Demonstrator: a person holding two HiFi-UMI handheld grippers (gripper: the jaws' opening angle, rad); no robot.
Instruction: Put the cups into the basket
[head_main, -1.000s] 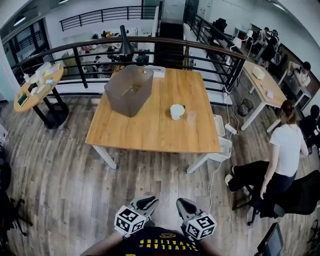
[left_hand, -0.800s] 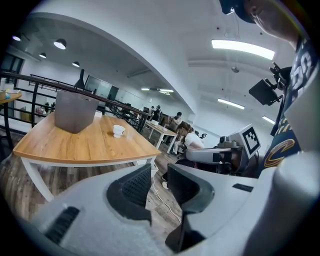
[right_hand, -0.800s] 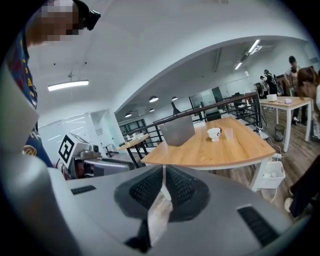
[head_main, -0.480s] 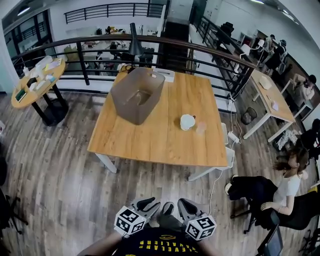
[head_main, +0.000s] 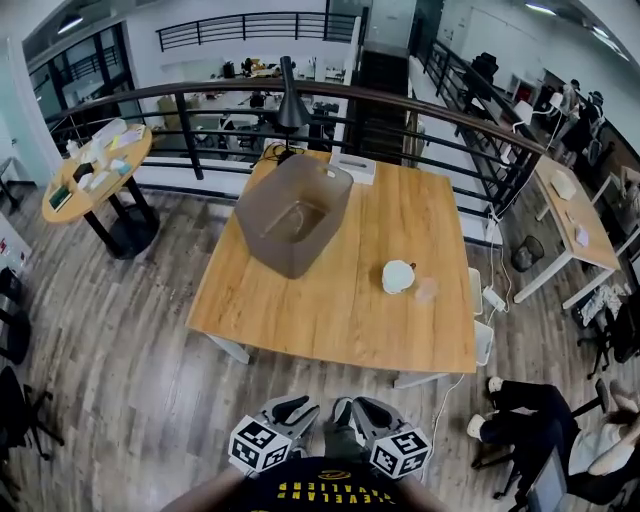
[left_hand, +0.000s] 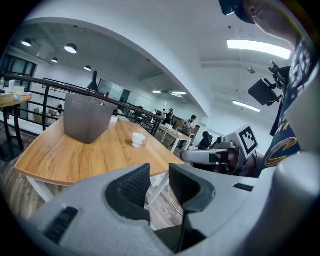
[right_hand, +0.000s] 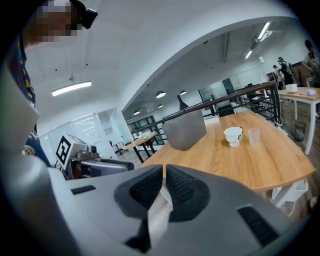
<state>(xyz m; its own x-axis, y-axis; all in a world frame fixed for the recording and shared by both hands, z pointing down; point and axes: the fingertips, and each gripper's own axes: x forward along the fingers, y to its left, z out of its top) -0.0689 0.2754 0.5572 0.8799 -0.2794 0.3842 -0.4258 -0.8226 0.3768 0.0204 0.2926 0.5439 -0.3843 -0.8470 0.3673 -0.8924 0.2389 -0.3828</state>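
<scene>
Open-plan loft, plank floor, square wooden table (head_main: 330, 310). White ceramic cup (head_main: 398, 276) stands on it, clear tumbler (head_main: 426, 291) just beside. Both are well apart from the grippers.

Grey, smooth-walled basket (head_main: 293, 215) sits toward the table's far left corner.

Left gripper (head_main: 292, 407): ribbed pads parted, just been opening, nothing between. Right gripper (head_main: 364, 409): pads together, empty.

Tumbler faint from above, probably plastic. The right gripper view shows it plainly.

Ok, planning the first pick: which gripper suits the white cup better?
Probably the right gripper: the white cup sits right of the basket, on its side, though its jaws are shut. The left gripper, jaws just opened and empty, would reach across.
</scene>
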